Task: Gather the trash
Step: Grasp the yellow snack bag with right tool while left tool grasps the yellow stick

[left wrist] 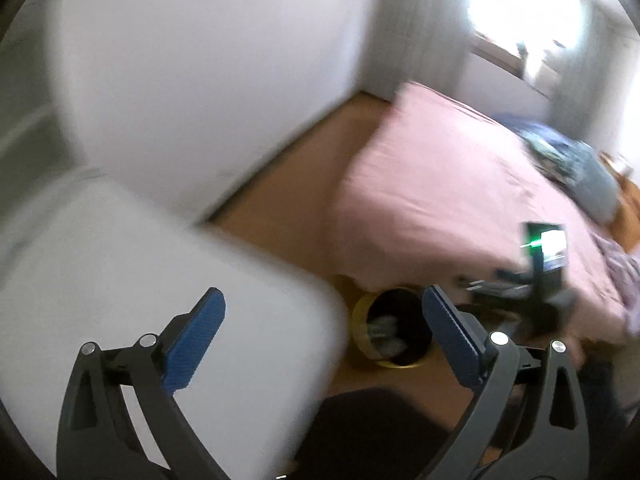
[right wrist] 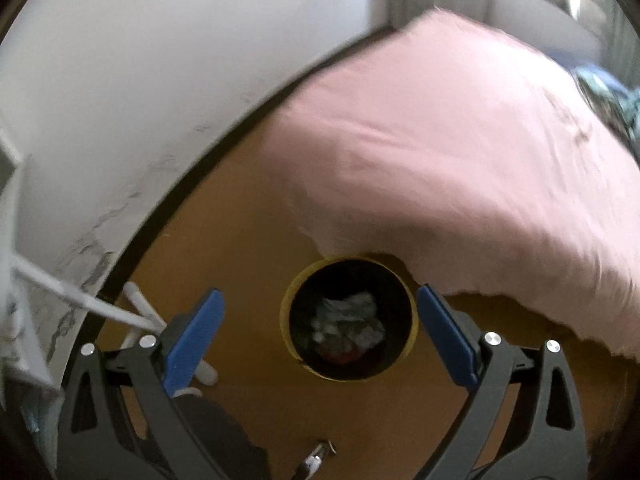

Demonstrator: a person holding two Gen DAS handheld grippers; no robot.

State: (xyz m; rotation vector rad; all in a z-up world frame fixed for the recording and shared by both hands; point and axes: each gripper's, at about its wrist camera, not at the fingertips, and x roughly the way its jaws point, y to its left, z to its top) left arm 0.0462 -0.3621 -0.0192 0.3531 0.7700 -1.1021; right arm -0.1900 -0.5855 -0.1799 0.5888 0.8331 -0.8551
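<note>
crumpled trash (right wrist: 349, 322) lies inside the yellow-rimmed bin (right wrist: 285, 312) on the floor (right wrist: 240, 248) by the pink bed's (right wrist: 460, 152) corner; left gripper (left wrist: 322, 336) and right gripper (right wrist: 320, 332) jaws both spread, empty.

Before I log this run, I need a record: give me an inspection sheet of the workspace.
Surface: brown floor, bare around the bin.
Job's things: yellow bin at the bed's edge, crumpled trash inside.
Clutter: white tubes on the floor by the wall.
Grippers: left hand-held gripper open, empty; right hand-held gripper open, empty, above the bin.
Cables: nothing seen for sure.
Surroundings: pink bed, white wall, bright window, white chair; views blurred.
</note>
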